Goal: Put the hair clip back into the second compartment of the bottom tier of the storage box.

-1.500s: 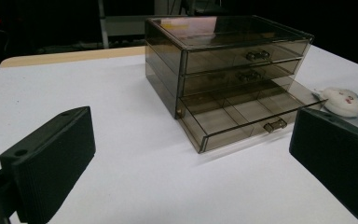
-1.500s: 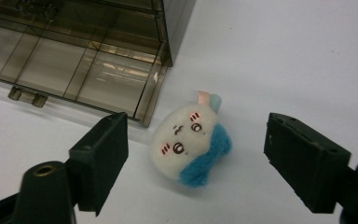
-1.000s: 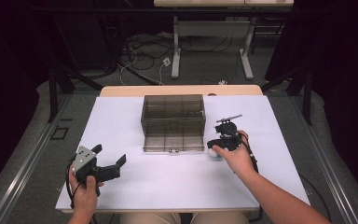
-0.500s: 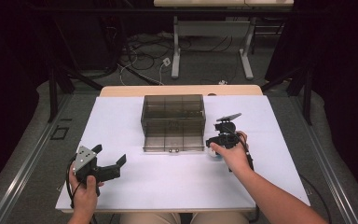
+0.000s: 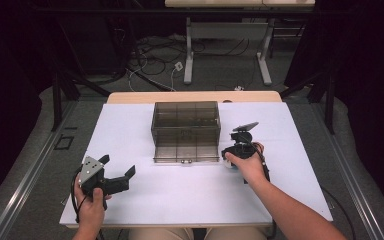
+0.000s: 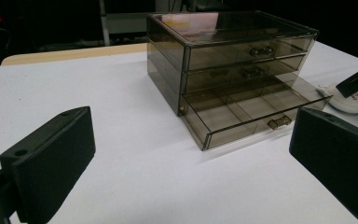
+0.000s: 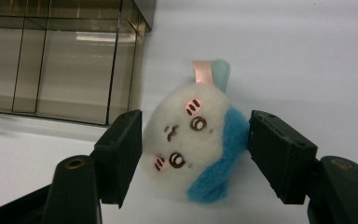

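Note:
A smoky clear three-drawer box (image 5: 186, 131) stands mid-table with its bottom drawer (image 6: 256, 116) pulled out and empty. A round white-and-blue plush toy (image 7: 196, 149) with a small face lies on the table right of that drawer's front. My right gripper (image 7: 193, 140) is open and points down at it, one jaw close on each side of the unsqueezed toy. From above, that right gripper (image 5: 231, 158) hides most of the toy (image 5: 228, 165). My left gripper (image 5: 117, 180) is held open near the front left, aimed at the box, with nothing between its fingers (image 6: 51, 158).
The white table top (image 5: 145, 125) has free room on both sides of the box and in front of it. A wooden strip (image 5: 130, 97) edges the far side. Beyond it are cables and table legs on the floor.
My right gripper has shifted slightly down and toward the box, over the toy. My left gripper has stayed where it was.

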Demonstrator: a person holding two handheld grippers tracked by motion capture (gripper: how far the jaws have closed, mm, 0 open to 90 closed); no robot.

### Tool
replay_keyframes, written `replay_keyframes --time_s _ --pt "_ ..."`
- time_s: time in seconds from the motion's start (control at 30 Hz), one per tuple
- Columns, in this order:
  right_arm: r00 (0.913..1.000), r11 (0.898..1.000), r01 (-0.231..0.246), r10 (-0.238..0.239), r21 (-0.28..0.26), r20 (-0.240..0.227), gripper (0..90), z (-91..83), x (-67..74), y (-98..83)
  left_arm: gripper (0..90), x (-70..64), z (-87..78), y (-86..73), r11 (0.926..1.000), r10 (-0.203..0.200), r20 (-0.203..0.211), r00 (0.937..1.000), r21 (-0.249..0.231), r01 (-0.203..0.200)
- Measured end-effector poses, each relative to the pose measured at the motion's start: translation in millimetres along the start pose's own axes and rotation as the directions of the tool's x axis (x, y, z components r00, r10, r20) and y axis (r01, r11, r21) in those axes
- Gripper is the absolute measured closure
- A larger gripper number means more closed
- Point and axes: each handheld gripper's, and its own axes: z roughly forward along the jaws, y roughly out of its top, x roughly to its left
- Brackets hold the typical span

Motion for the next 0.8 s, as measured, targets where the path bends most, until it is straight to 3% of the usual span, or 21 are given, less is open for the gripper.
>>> replay_keyframes --time_s 0.6,0.8 --pt "0.9995 1.0 -0.005 0.004 0.011 0.031 36.8 6.9 2.1 -2.2 0.4 -0.3 0.7 0.0 1.0 0.005 0.001 1.0 0.002 -0.005" --pt "0.9989 1.0 0.014 -0.014 0.005 0.044 38.7 7.8 3.1 -3.2 0.4 -0.7 1.0 -0.1 1.0 0.008 0.002 1.0 0.004 -0.008"
